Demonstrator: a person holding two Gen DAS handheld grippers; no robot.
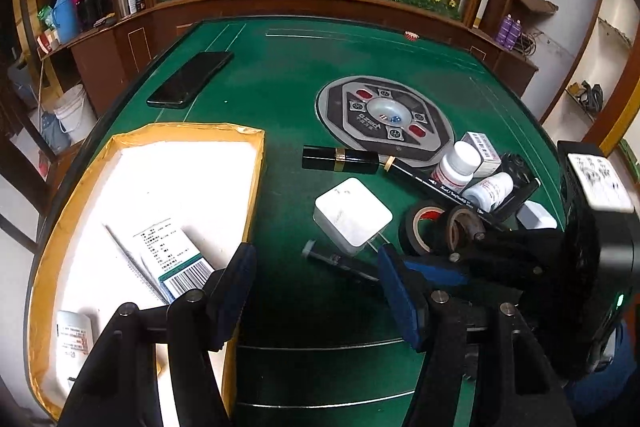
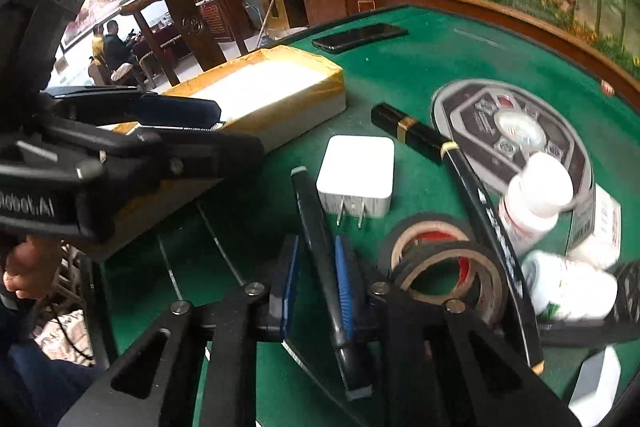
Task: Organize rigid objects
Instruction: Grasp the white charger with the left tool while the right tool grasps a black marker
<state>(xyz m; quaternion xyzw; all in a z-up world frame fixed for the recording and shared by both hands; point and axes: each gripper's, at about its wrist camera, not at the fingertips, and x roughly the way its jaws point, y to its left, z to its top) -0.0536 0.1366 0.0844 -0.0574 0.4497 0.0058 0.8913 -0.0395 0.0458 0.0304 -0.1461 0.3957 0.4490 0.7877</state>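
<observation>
Where the left wrist view looks down, the left gripper (image 1: 316, 291) hangs with jaws spread and empty over the green table (image 1: 280, 79), its left finger above the right rim of the yellow-taped box (image 1: 244, 187); a white charger (image 1: 352, 219) lies just beyond. In the right wrist view, the right gripper (image 2: 316, 283) pinches a dark pen (image 2: 320, 251) beside two tape rolls (image 2: 444, 267), near the table's front edge.
</observation>
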